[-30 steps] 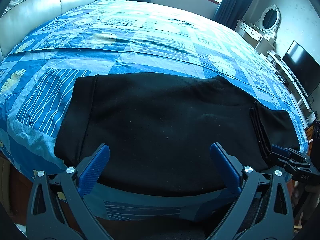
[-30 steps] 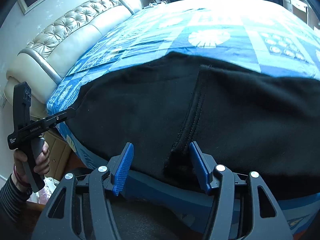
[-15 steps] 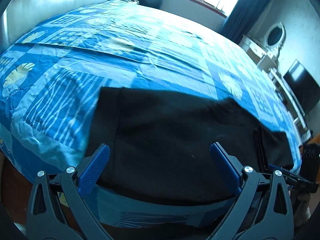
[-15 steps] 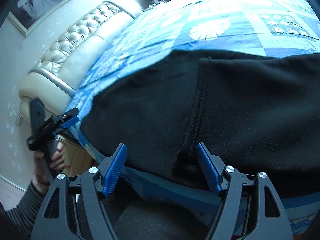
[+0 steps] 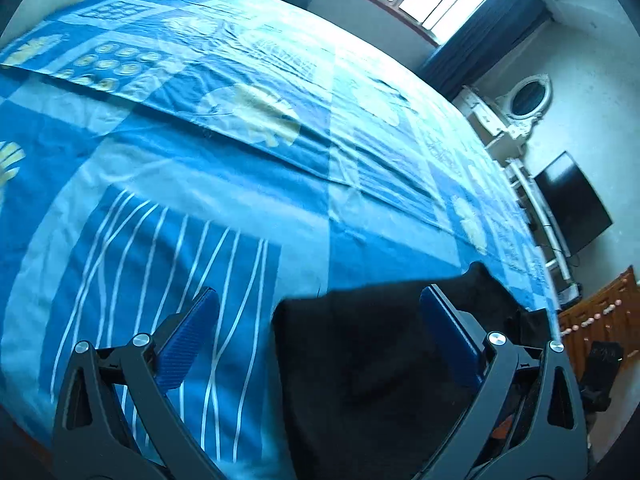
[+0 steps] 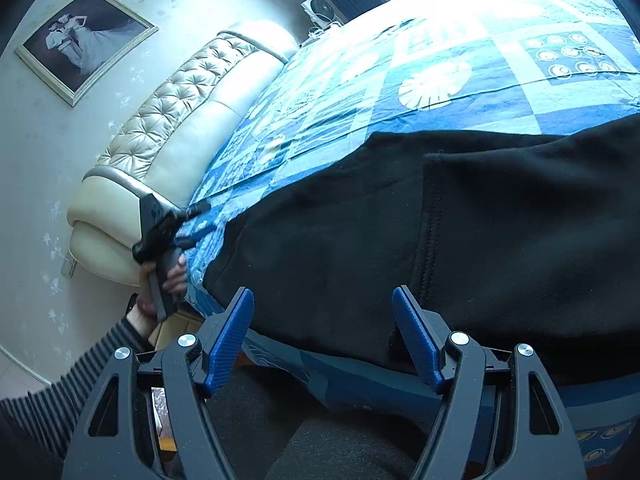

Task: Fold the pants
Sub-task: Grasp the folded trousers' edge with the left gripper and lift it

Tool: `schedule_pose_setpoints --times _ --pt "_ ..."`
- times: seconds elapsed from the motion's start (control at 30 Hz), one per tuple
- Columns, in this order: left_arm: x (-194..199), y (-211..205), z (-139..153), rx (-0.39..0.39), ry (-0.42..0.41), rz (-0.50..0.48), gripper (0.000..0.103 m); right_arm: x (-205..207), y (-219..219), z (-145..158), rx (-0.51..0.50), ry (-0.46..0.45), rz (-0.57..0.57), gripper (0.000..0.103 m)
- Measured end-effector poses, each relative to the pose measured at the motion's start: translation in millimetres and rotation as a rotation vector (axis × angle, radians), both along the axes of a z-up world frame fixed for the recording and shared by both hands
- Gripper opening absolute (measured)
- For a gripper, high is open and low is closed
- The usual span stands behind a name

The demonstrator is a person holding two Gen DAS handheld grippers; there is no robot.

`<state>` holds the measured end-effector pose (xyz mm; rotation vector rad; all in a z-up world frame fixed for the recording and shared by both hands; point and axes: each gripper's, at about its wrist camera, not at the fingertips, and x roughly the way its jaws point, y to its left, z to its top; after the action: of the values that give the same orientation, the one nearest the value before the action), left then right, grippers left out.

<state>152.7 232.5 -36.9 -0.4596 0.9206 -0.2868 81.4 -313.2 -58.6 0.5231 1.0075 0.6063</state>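
Observation:
The black pants (image 6: 460, 220) lie folded along the near edge of a bed with a blue patterned cover (image 5: 240, 160). A doubled layer with a stitched seam (image 6: 430, 232) lies on their right part. My left gripper (image 5: 320, 308) is open and empty, above the pants' left end (image 5: 360, 360), one finger over bare cover. It also shows in the right wrist view (image 6: 192, 224), held by a hand beyond the pants' left end. My right gripper (image 6: 322, 308) is open and empty over the pants' near edge, its right fingertip (image 6: 408, 312) near the seam's lower end.
A cream tufted headboard (image 6: 172, 136) stands at the left end of the bed. A framed picture (image 6: 84, 40) hangs on the wall. A white dresser with an oval mirror (image 5: 524, 100) and a dark TV (image 5: 572, 204) stand past the bed's right side.
My left gripper has swung left, so the pants now fill only its lower right view. My right gripper has opened wider and drawn back slightly from the seam.

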Motion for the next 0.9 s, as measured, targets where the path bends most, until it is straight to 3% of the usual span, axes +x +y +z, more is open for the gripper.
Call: schedule_pose_setpoints --times 0.17,0.23,0.37,0.5,0.67,0.77,0.83,0.9 --pt "23.1 0.3 -38.9 -0.077 0.119 -0.082 0.100 -1.1 1.5 -8.3 -0.026 0.022 0.009 0.071" --pt "15.3 -2.4 -42.5 -0.085 0.092 -0.119 0.100 -1.5 1.0 -10.8 -0.024 0.028 0.012 0.072" --pt "-7.6 -4.5 -47.4 -0.250 0.082 -0.197 0.100 -1.7 -1.1 -15.5 0.008 0.048 0.014 0.072" --pt "-33.0 -19.3 -48.1 -0.279 0.079 -0.265 0.100 -3.6 2.9 -16.6 0.009 0.052 0.024 0.072" --pt "-46.7 -35.2 -50.2 -0.340 0.112 -0.263 0.093 -10.8 8.2 -14.4 0.008 0.053 0.045 0.072" --pt "-42.0 -42.6 -57.6 -0.304 0.154 -0.210 0.068 -14.6 7.8 -13.6 0.003 0.051 0.042 0.072" --pt "-38.0 -40.4 -62.3 -0.304 0.181 -0.187 0.038 -15.2 6.0 -13.6 0.003 0.054 0.028 0.072" --pt "-39.0 -41.3 -67.5 -0.293 0.206 -0.178 0.022 -16.6 2.1 -13.7 0.017 0.060 0.008 0.072"
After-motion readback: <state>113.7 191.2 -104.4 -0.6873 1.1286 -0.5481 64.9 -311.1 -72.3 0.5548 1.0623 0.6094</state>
